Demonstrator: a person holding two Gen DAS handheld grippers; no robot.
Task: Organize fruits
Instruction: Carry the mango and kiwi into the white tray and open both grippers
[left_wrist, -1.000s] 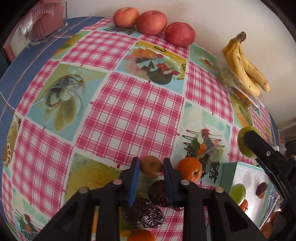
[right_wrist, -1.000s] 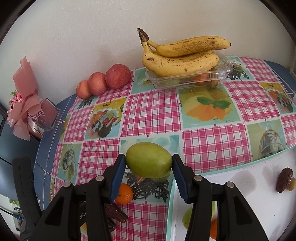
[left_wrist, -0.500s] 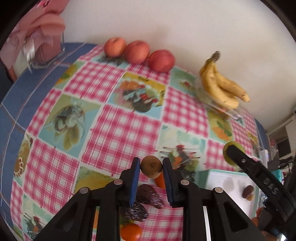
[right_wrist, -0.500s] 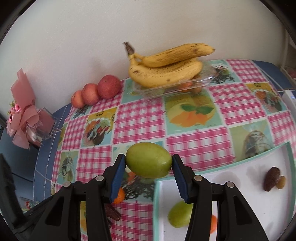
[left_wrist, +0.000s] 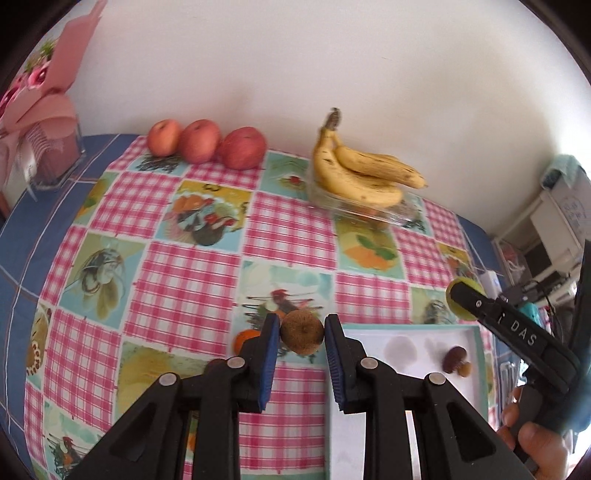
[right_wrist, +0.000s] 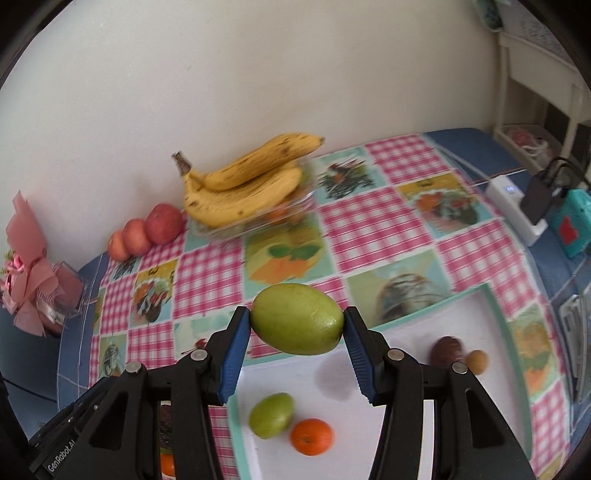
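- Left gripper (left_wrist: 301, 334) is holding a kiwi (left_wrist: 301, 332): fingers narrowly parted, both blue pads pressing its sides, fruit sitting out at the fingertips.
- Kiwi is hanging above the cloth (left_wrist: 184, 295), just beside the near-left corner of the tray (left_wrist: 476, 332).
- Right gripper (right_wrist: 297, 323) is holding a green fruit (right_wrist: 297, 318): fingers spread wider, pads meeting its two narrow ends, long axis lying across the gap.
- Green fruit is hanging over the tray's far-left edge, clear of everything below.
- Tray is already carrying a second green fruit (right_wrist: 271, 415), an orange (right_wrist: 311, 436), a dark fruit (right_wrist: 446, 350) and a small tan one (right_wrist: 476, 362). Another orange (left_wrist: 245, 338) is lying on the cloth.
- Bananas (left_wrist: 360, 173) are resting on a clear box; three apples (left_wrist: 207, 142) are sitting by the wall.
- Judgement, kiwi: light, fuzzy skin likely giving good friction; flesh probably soft, so bruising under hard squeeze. Mid-body hold looks sound.
- Judgement, green fruit: heavier, smooth, likely firm and somewhat slippery. End-to-end hold is giving small contact patches, so it could pivot or slip; gripping across the belly would be steadier.
- Both are round and may roll on release; setting down low on bare tray floor is advisable.
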